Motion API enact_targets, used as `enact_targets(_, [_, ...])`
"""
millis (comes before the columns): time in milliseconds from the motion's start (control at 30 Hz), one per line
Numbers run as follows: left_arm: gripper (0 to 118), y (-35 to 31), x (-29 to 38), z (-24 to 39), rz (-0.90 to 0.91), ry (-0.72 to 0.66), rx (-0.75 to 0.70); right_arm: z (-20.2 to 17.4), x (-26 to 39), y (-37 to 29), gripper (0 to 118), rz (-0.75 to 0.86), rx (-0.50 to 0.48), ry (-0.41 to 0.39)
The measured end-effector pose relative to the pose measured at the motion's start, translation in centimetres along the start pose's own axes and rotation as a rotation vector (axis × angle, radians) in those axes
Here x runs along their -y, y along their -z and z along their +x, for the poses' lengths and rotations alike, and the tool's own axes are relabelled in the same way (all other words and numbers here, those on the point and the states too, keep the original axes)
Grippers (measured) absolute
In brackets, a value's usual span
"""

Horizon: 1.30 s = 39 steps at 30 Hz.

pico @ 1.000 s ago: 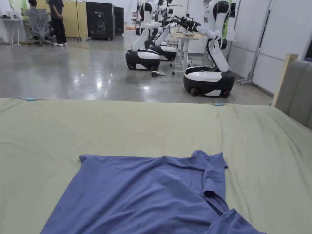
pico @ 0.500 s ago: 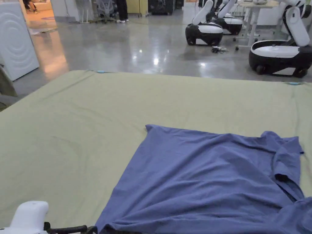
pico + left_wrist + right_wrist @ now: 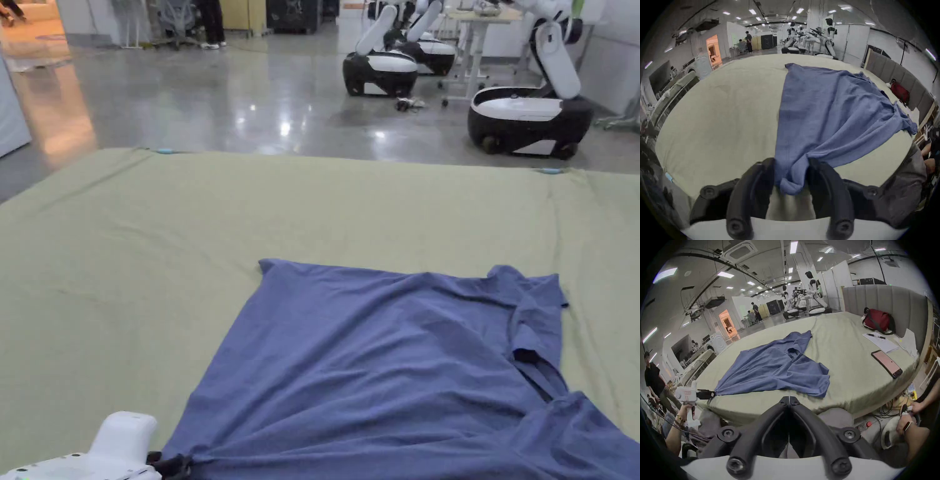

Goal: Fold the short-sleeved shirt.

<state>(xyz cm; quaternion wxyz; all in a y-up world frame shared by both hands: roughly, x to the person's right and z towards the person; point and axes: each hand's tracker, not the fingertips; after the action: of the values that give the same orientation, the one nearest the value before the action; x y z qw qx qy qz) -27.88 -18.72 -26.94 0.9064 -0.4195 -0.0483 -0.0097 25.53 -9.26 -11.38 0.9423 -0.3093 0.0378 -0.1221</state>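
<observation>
Head view: blue short-sleeved shirt (image 3: 387, 369) lies spread on the green-sheeted bed (image 3: 187, 237), wide bare sheet to its left and beyond it, near edge close. Left hand-held gripper (image 3: 790, 175) has both jaws clamped on a bunched corner of the shirt at that edge, held level by the person's left hand (image 3: 686, 410). Right hand-held gripper (image 3: 788, 400) hangs off the near edge, jaws closed on nothing, apart from the shirt.
</observation>
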Motion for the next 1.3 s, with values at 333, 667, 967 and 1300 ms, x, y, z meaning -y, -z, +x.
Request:
enact_targets(333, [8, -2.8, -0.6, -0.2, 0.105, 0.006, 0.019, 4.4, -4.0, 6.3, 95, -0.162, 0.083, -0.075])
enact_targets(667, [8, -2.7, -0.6, 0.5, 0.05, -0.091, 0.122, 7.5, -4.2, 16.1, 98, -0.385, 0.131, -0.114])
enact_targets(967, [8, -4.5, -2.2, -0.2, 0.101, -0.128, 0.179, 3.8, -5.5, 12.0, 8, -0.21, 0.059, -0.173])
enact_targets(1300, [8, -5.5, -12.7, -1.9, 0.24, -0.109, 0.233, 1.3, -15.6, 11.2, 8, 0.003, 0.036, -0.304])
